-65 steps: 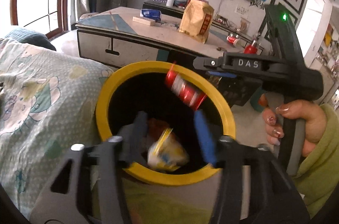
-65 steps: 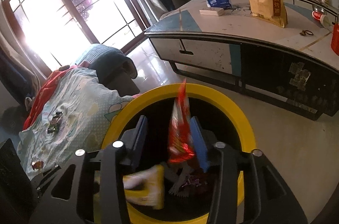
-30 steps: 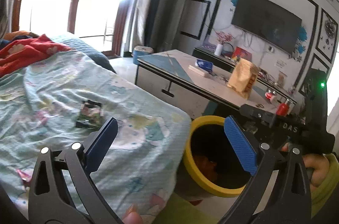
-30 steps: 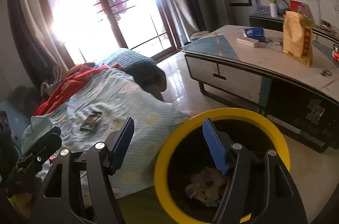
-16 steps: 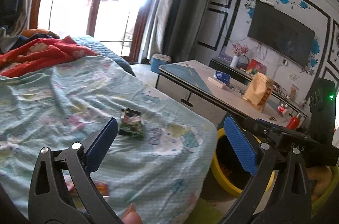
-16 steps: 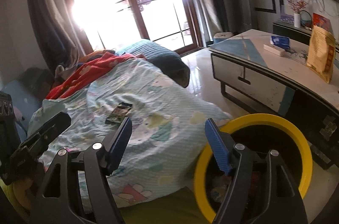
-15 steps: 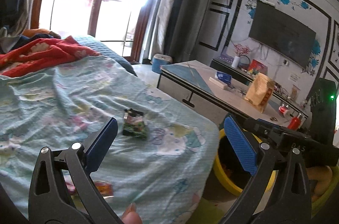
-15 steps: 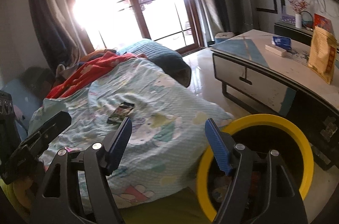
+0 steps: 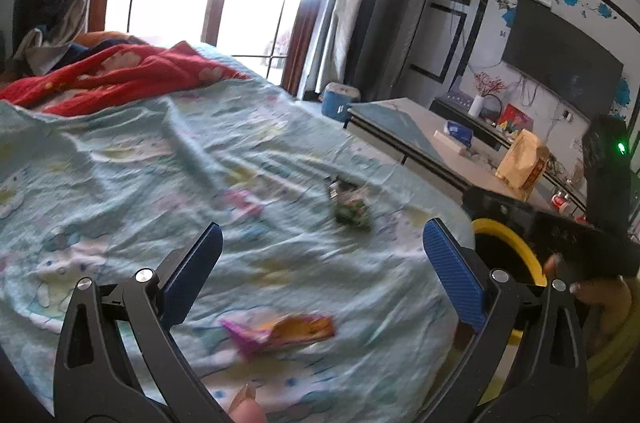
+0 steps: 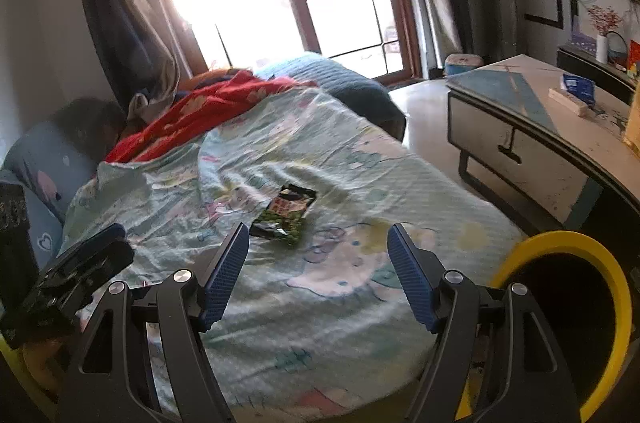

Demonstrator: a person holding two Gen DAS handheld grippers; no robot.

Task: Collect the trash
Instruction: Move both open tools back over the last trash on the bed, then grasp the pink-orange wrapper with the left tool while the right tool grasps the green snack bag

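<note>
The bedsheet (image 10: pixel 320 303) at frame centre was soft, matt, wrinkled cloth; the green wrapper (image 10: pixel 285 214) on it looked glossy; the bin's yellow rim (image 10: pixel 612 287), lower right, was smooth plastic; gripper pads (image 10: pixel 222 273) were ribbed blue.

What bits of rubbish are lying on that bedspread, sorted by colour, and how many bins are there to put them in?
Dark green wrapper: 1
Pink and orange wrapper: 1
Yellow-rimmed bin: 1
Total: 3 things, 2 of them rubbish on the bedspread.

On the bed (image 9: pixel 160 183), one wrapper (image 9: pixel 280 333) lies at lower centre, another (image 9: pixel 350 209) above it; the bin (image 9: pixel 516 243) stands at right.
</note>
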